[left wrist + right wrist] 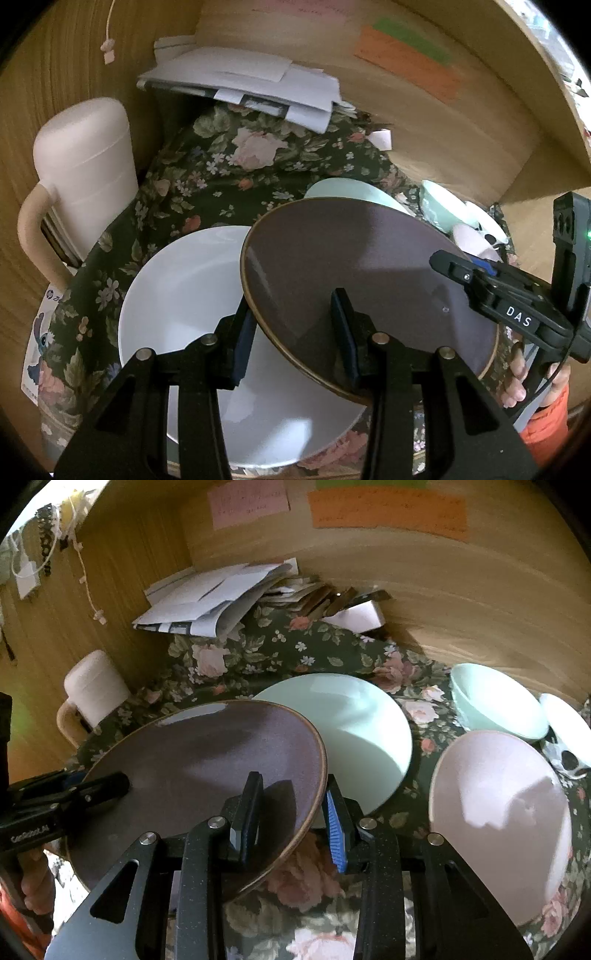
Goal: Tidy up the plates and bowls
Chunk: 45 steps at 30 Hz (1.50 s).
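Observation:
A dark purple-grey plate (351, 277) with a brown rim hangs tilted above the floral cloth, held from both sides. My left gripper (293, 301) is shut on its near rim, one finger on top and one beneath. My right gripper (293, 786) is shut on the opposite rim (317, 775); it shows in the left wrist view as a black clamp (454, 269). A white plate (184, 295) lies under the dark plate. A mint plate (362, 731), a pink plate (498, 812), a mint bowl (495, 705) and a patterned white bowl (569, 734) rest on the cloth to the right.
A cream jug (85, 173) with a handle stands at the left by the wooden wall. A pile of papers (240, 81) fills the back corner. Wooden panels close in the back and both sides. A hand with an orange sleeve (517, 376) holds the right gripper.

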Motion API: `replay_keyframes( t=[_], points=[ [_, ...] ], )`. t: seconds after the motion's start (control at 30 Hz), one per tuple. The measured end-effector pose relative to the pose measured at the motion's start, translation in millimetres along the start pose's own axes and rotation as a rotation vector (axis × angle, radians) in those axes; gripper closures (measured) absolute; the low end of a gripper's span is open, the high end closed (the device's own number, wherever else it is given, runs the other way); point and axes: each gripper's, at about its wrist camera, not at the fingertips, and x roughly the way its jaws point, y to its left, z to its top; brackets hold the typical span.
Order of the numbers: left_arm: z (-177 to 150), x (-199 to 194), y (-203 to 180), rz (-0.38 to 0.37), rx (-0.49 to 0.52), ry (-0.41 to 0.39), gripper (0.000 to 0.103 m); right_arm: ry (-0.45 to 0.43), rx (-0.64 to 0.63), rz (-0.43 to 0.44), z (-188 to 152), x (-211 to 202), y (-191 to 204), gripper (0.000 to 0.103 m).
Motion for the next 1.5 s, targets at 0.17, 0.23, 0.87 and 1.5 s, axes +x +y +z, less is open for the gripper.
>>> replay_keyframes(
  t=[0.17, 0.23, 0.87, 1.5],
  points=[
    [-5, -11, -9, -0.012, 0.013, -0.014, 0.062, -0.026, 0.001, -0.015, -8, -19, 0, 0.074],
    [-7, -14, -14, -0.016, 0.022, -0.017, 0.062, -0.033, 0.006, -0.02, -11, -25, -1, 0.074],
    [-36, -40, -66, -0.053, 0.113, -0.04, 0.062, -0.094, 0.075, -0.067, -52, -84, -21, 0.074],
    [-63, -21, -101, -0.083, 0.163, 0.034, 0.063, -0.06, 0.164, -0.105, -99, -101, -48, 0.074]
  ],
)
